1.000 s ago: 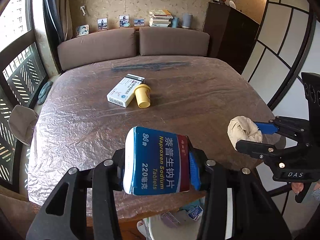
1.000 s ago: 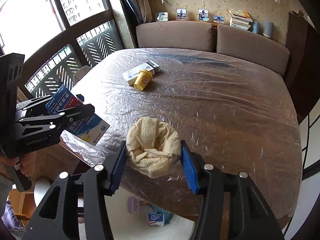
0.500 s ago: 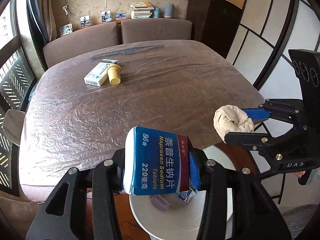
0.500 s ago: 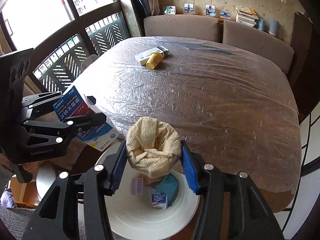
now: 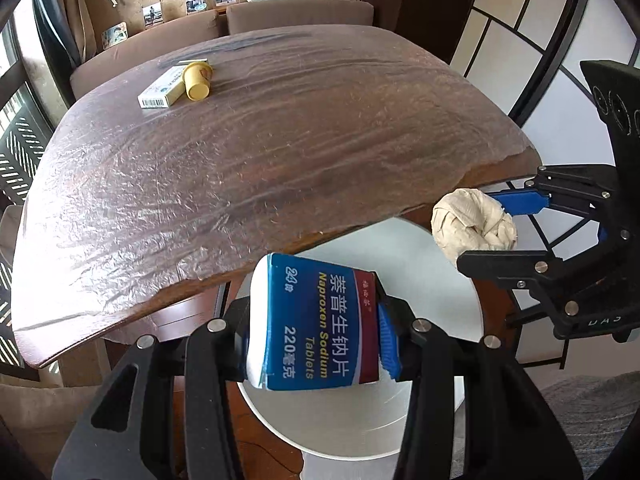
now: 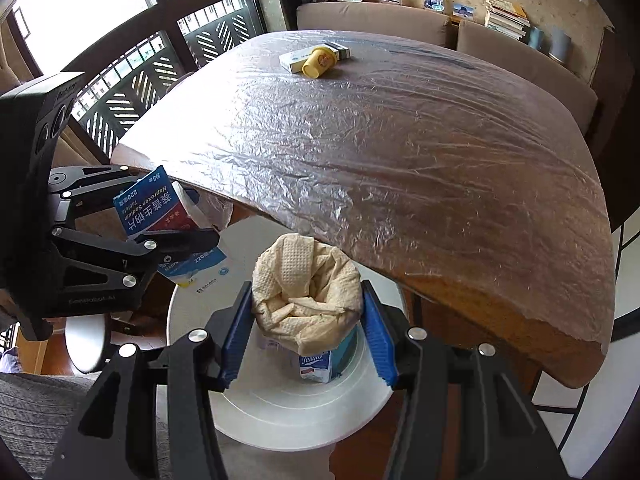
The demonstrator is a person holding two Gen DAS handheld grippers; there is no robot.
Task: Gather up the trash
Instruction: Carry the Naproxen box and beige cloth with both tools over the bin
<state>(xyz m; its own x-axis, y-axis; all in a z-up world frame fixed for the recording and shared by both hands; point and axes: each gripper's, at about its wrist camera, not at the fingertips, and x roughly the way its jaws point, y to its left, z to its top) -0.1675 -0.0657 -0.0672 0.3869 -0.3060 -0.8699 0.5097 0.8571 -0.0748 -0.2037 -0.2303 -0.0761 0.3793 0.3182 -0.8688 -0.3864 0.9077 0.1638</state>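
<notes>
At the far left of the right wrist view the black left gripper (image 6: 176, 216) is clamped on a blue, white and red cardboard medicine box (image 6: 154, 206) printed "Naproxen Sodium Tablets", held out past the table edge and above the rim of a round white plastic trash bin (image 6: 280, 412) that stands on the floor below. In its own view that box (image 5: 316, 326) sits squeezed between the two blue-padded jaws, directly over the bin (image 5: 360, 432). Further in, on the far left part of the large dark wooden table covered with crinkled clear plastic film (image 5: 260, 152), lie a white rectangular carton with a barcode (image 5: 170, 88) and a small yellow plastic cup (image 5: 197, 81) tipped on its side, touching the carton. Both are well apart from the grippers. To the right, the black right gripper (image 5: 486, 232) is closed on a crumpled beige paper towel wad (image 5: 472, 226), held beyond the table's near edge. In the right wrist view the wad (image 6: 306, 294) fills the gap between the blue pads, hanging over the bin's opening. Inside the bin, under the wad, lies a small blue and white tissue pack (image 6: 318, 364). Behind the table runs a brown cushioned bench (image 6: 400, 24) with small photos and a stack of books on the ledge above it
</notes>
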